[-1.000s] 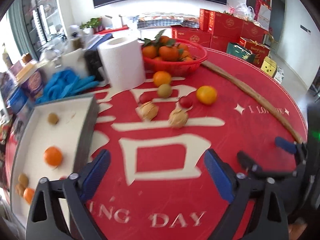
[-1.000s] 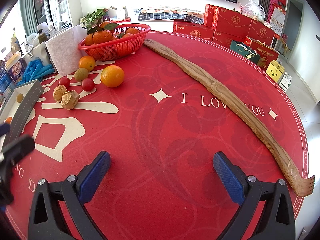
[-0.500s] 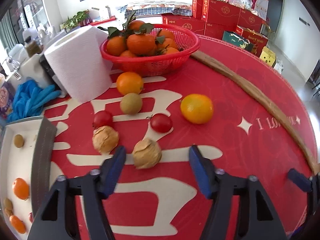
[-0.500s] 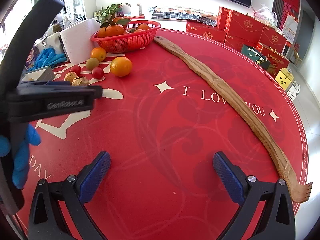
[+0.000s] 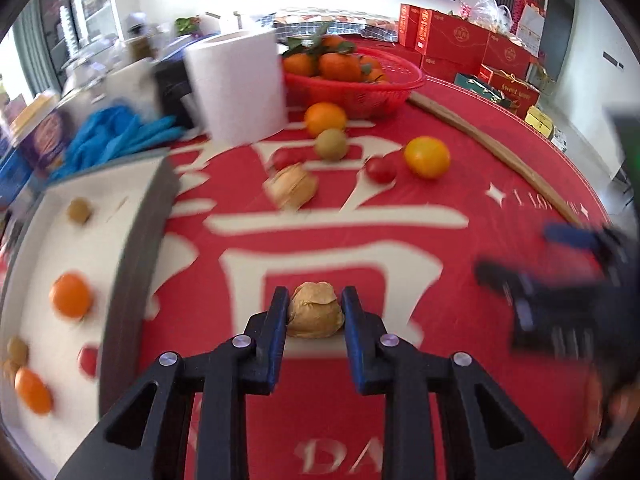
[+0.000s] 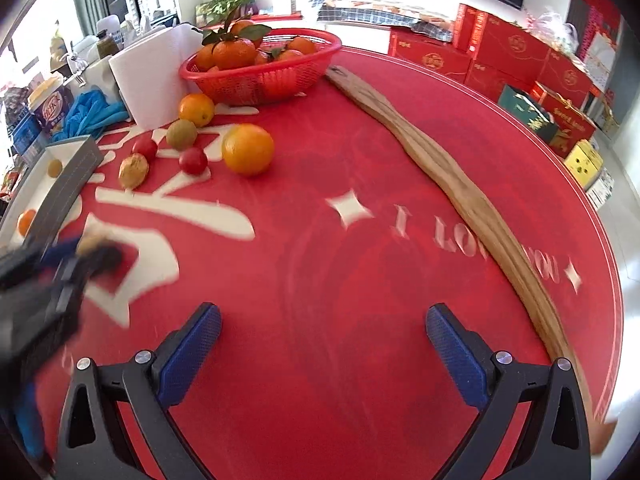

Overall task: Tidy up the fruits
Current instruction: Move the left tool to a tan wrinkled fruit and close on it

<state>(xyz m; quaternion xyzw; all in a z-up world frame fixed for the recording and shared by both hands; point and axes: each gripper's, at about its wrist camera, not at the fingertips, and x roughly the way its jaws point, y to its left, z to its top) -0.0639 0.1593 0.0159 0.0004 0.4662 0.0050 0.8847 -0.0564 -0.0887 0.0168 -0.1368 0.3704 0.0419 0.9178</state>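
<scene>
Right hand-held gripper (image 6: pixel 323 342) spread wide over red tablecloth (image 6: pixel 340 264), orange (image 6: pixel 248 149), red basket (image 6: pixel 260 76), wooden backscratcher (image 6: pixel 452 184)

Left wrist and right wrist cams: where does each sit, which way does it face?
Left wrist: on the left tongs, angled down at the table; pads shut on a papery husked fruit; white tray left, right tongs at right edge.
Right wrist: on the right tongs, open, over bare red tablecloth; blurred left tongs at left.
Shared: red basket, large orange.

A tan, papery husked fruit (image 5: pixel 316 312) is seen against the red tablecloth (image 6: pixel 360 280) patterned with cream lettering. Orange fruits (image 5: pixel 69 295), blurred, are perhaps tangerines in the white tray (image 5: pixel 100 248).
</scene>
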